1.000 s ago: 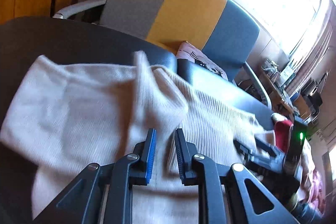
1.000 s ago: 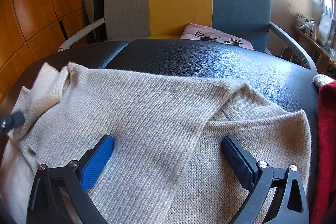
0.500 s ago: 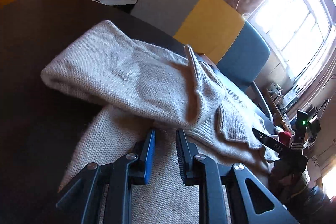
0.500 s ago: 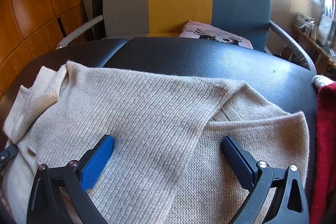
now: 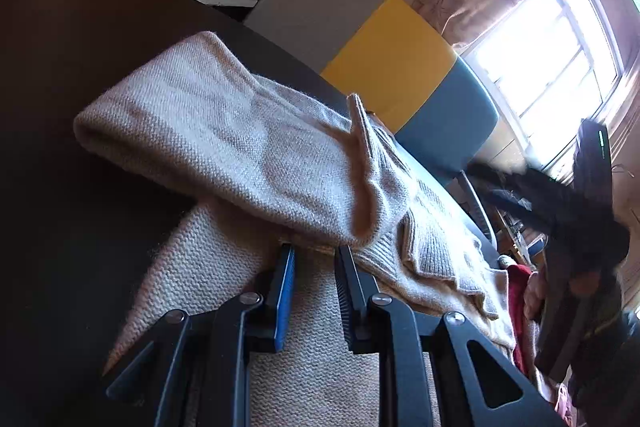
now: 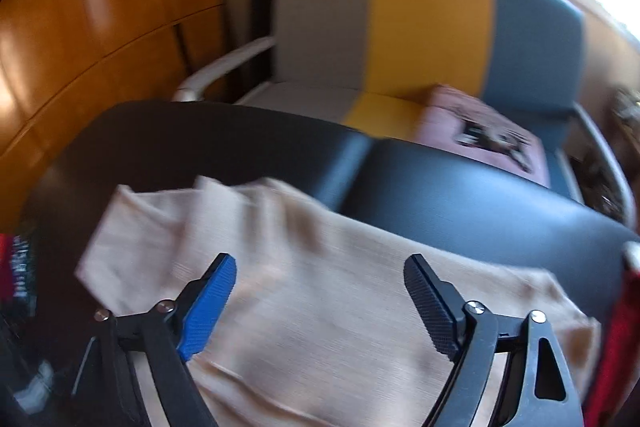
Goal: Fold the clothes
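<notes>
The left claw, narrow, has carried the sleeve across the beige knit sweater lying on the dark tabletop and now rests at the fold. The right claw has lifted clear, empty, its jaws closing. One sleeve fold appears complete.

A beige knit sweater lies on a dark table, one part folded over the rest. The left claw, jaws narrowly apart, rests low against the sweater's folded edge. Behind stands a grey, yellow and blue chair; the blurred right claw is at right.
</notes>
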